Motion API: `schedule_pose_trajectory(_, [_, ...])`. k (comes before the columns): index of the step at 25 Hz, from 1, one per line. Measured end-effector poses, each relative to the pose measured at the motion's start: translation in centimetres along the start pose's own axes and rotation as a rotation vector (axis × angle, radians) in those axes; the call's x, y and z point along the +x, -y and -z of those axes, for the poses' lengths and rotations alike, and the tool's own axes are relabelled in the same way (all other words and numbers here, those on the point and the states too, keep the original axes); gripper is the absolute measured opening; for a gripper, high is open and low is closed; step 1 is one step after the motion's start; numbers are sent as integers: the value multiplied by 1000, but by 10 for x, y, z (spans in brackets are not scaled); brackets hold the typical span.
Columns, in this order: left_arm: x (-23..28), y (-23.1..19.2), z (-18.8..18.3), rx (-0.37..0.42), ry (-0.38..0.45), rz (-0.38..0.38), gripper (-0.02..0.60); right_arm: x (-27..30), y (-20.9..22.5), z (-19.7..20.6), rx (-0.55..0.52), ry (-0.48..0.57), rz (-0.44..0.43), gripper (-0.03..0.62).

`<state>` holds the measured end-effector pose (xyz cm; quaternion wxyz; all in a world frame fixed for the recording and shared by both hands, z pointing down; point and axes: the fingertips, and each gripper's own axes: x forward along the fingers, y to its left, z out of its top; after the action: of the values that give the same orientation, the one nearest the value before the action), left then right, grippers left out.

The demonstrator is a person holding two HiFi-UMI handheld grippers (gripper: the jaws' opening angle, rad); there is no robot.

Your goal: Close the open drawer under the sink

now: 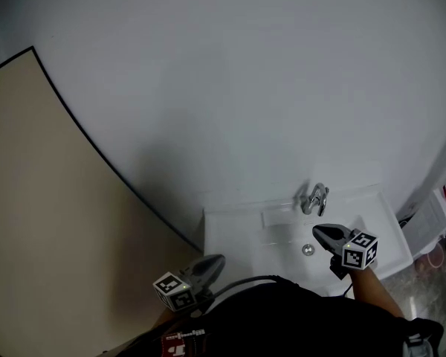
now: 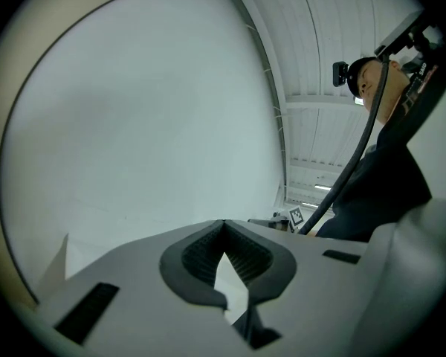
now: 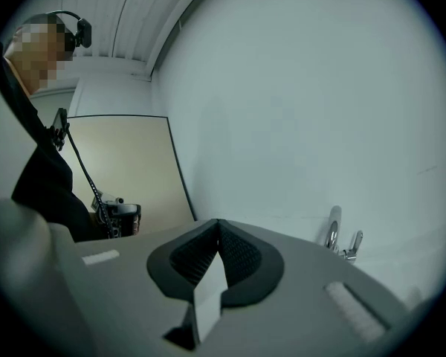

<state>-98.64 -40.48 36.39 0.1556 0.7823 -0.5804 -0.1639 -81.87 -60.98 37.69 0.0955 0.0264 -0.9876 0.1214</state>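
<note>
Drawer is hidden in every view; the head view shows only the white sink [image 1: 230, 236] from above, set against the wall [image 1: 245, 88]. The right gripper [image 1: 320, 233] hangs over the basin just in front of the tap [image 1: 314, 198], jaws closed together on nothing. The left gripper [image 1: 215, 261] is at the sink's front left corner, jaws likewise closed and empty.
</note>
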Motion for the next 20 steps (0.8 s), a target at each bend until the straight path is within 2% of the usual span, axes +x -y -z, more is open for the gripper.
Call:
schedule_pose_trajectory(5, [6,-23,-12,-3,-60,95,-3,11,-8,2,21,-3,91,2])
schedule_pose_trajectory(13, [27,-72,12,-30,-172,226,-3,2,3,26,78,-33,315,2])
schedule_pose_trajectory(16, [46,-70,29,-62,-230,310,-3,-19,3,37,109,-37,406,2])
schedule_pose_trajectory(20, [79,-47,45,-79,-296,418,-3,-55,5,47,143,-42,514,2])
